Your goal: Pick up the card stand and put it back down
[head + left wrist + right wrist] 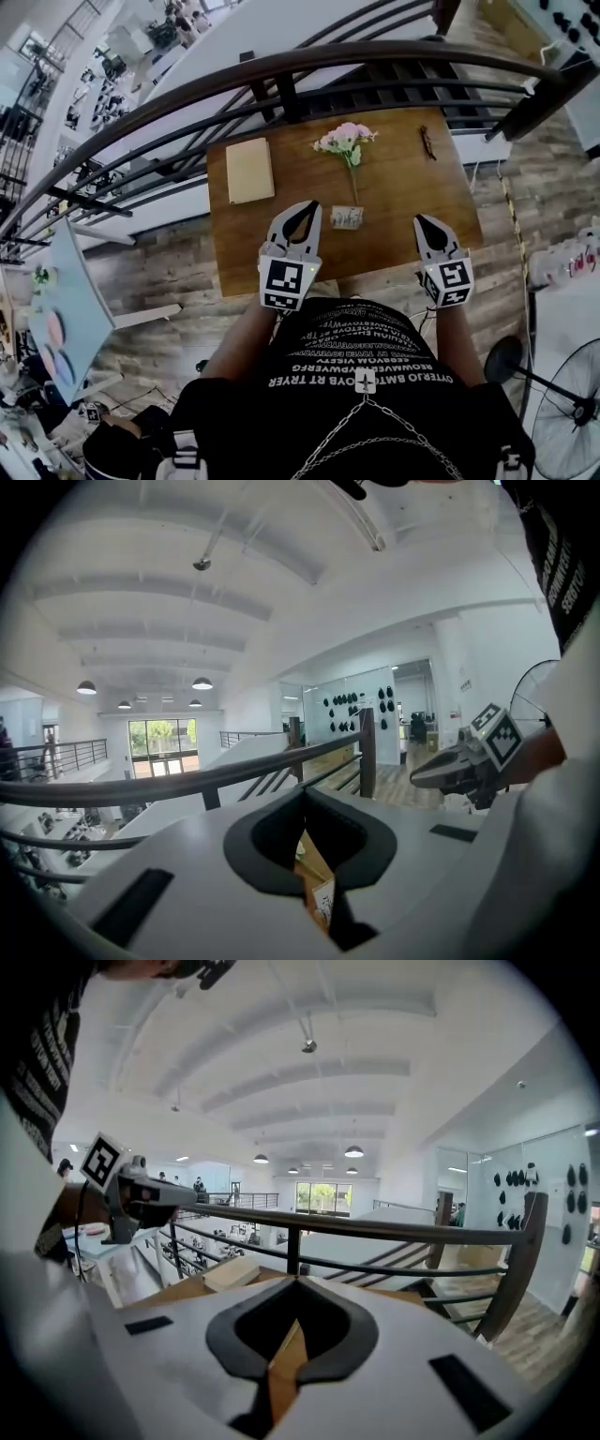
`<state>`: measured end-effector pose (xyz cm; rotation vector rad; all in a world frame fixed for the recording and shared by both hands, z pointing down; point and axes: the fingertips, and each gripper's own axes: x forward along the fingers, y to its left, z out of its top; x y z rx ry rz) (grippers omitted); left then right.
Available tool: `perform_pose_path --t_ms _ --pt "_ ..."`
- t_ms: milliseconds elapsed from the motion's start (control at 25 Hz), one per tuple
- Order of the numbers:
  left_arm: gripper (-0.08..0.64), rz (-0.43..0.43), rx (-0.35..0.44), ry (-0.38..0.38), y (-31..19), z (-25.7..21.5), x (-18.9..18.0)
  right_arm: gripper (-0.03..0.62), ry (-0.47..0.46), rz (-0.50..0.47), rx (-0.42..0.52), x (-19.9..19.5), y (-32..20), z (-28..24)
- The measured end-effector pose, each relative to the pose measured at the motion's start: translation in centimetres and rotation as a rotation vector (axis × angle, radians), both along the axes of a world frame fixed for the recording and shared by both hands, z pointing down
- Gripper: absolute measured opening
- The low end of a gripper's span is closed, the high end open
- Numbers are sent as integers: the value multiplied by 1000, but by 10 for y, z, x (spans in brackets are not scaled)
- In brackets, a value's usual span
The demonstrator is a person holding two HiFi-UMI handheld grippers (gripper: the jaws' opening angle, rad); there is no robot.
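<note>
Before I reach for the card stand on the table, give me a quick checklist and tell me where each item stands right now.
1. Card stand resting on the table, free of both claws: ok.
2. Right claw open for a grasp: not ok, jaws shut with nothing between them.
3. Left claw open: not ok, also shut and empty.
4. Flower clear of the stand: cannot tell, its stem ends right behind it.
5. Book and glasses well away from the stand: ok.
</note>
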<state>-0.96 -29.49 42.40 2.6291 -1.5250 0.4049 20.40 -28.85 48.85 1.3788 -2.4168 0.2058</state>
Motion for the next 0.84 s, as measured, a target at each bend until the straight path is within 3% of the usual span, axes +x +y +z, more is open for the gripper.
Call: perform_pose_path --t_ms 320,840 --pt "25 -27 26 -19 34 -15 13 14 -35 -2 61 18 29 -38" --pt "25 -112 21 -84 70 -17 -6 14 -72 -79 74 1 39 -34"
